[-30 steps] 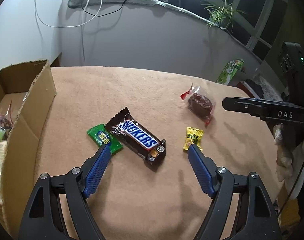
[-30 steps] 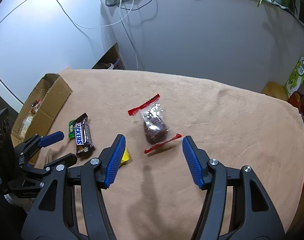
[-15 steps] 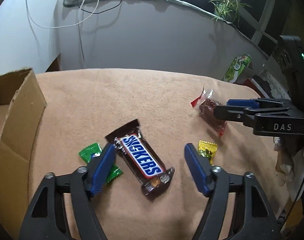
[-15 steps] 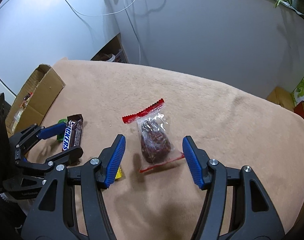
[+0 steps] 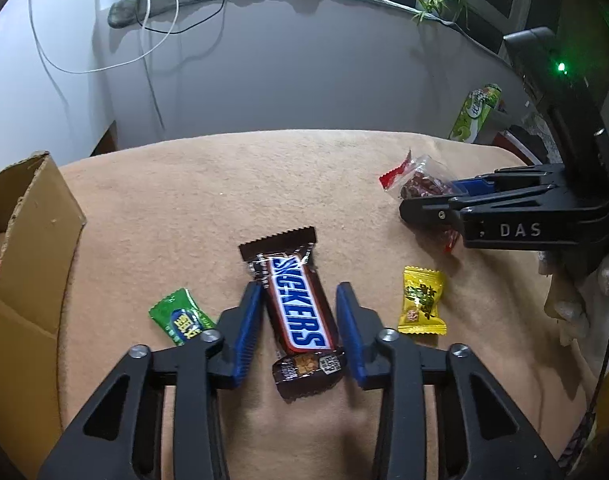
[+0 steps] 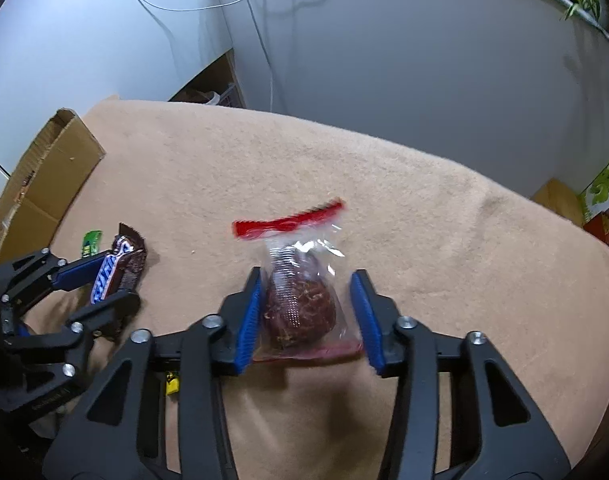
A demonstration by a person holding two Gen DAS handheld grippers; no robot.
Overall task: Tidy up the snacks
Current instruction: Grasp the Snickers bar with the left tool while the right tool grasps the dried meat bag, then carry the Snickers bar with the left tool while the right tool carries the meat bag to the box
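A Snickers bar [image 5: 300,312] lies lengthwise on the tan blanket [image 5: 224,184] between the blue pads of my left gripper [image 5: 298,294]. Its jaws are closing; the left pad is at the wrapper's edge and a thin gap shows at the right pad. A clear bag of dark red snack [image 6: 300,304] with red sealed ends lies between the pads of my right gripper [image 6: 306,274], whose jaws are also closing, with a sliver of gap on the right. Each view shows the other gripper: right gripper [image 5: 428,196], left gripper [image 6: 112,280].
A green candy [image 5: 182,318] lies left of the Snickers and a yellow candy [image 5: 422,300] right of it. An open cardboard box [image 5: 32,240] holding snacks stands at the blanket's left edge. A green packet [image 5: 478,110] sits beyond the far right edge, near the grey wall.
Both grippers came down and forward over their snacks. The left jaws narrowed from wide to beside the Snickers. The right jaws narrowed around the clear bag.
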